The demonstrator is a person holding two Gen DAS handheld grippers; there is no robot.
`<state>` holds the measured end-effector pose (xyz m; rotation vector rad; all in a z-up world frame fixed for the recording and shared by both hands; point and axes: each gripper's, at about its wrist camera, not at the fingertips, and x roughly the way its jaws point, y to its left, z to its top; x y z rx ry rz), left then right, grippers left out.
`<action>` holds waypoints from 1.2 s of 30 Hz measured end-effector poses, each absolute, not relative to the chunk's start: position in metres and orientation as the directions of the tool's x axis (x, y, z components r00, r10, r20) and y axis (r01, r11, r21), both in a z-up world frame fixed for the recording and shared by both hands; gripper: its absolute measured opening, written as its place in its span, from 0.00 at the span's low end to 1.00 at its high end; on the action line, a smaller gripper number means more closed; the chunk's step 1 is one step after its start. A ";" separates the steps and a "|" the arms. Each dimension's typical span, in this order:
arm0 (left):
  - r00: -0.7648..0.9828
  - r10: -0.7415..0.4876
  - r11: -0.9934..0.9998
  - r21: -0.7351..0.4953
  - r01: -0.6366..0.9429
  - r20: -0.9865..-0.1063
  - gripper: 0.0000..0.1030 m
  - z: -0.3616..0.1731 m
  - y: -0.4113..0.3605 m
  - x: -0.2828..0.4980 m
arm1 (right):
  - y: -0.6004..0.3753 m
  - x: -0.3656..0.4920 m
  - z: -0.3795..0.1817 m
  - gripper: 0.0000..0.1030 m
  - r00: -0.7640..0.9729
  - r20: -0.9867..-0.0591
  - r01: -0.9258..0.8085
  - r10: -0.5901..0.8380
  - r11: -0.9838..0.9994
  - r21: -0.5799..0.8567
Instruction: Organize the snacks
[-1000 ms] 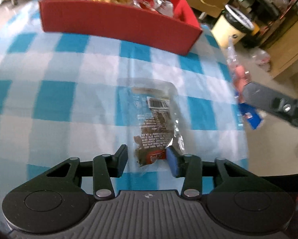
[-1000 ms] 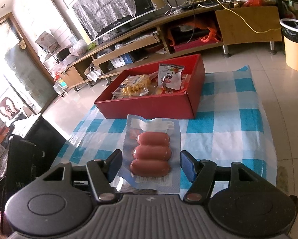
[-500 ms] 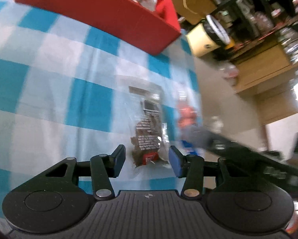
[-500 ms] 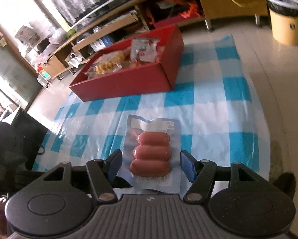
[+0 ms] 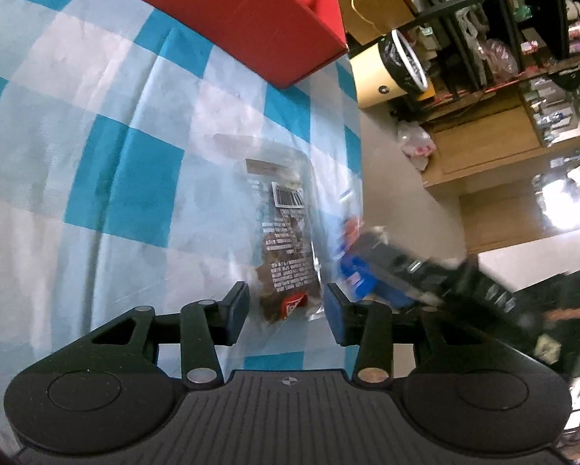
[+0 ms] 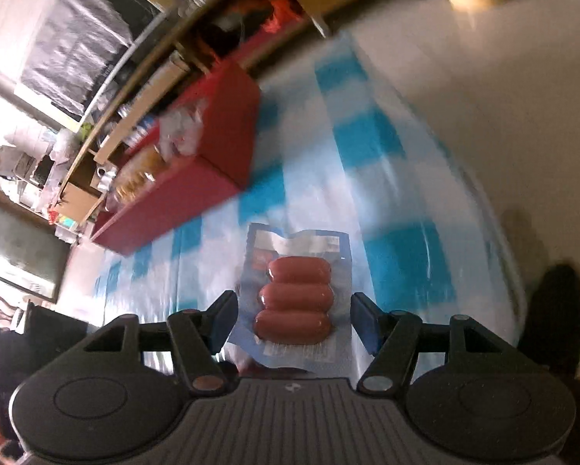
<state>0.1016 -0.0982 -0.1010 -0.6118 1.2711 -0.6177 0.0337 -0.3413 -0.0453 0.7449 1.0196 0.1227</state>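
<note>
Sausages (image 6: 294, 298) only in right view

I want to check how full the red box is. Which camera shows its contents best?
The right wrist view: the red box shows its open top with snack packets inside, though motion-blurred. The left wrist view shows mostly its outer wall and only a scrap of packaging over the rim.

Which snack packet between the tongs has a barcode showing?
The clear packet of brown snack ahead of the left tongs; its white barcode label faces up. The blue vacuum pack of three red sausages at the right tongs shows none.
</note>
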 end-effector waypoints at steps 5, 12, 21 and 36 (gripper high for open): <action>0.180 -0.746 0.659 -0.749 0.068 -0.641 0.46 -0.107 -0.107 0.108 | -0.356 0.031 -0.063 0.51 0.537 -0.672 0.308 0.511 0.623 0.719; 0.166 -0.714 0.695 -0.717 0.051 -0.680 0.32 -0.105 -0.114 0.115 | -0.350 0.038 -0.060 0.37 0.533 -0.685 0.292 0.496 0.652 0.699; 0.225 -0.636 0.772 -0.618 0.149 -0.738 0.26 -0.068 -0.094 0.109 | -0.327 0.044 -0.041 0.36 0.529 -0.740 0.183 0.415 0.796 0.577; 0.367 -0.322 0.939 -0.244 0.243 -0.873 0.61 -0.053 -0.075 0.088 | -0.299 0.053 -0.035 0.65 0.454 -0.838 0.130 0.304 0.907 0.400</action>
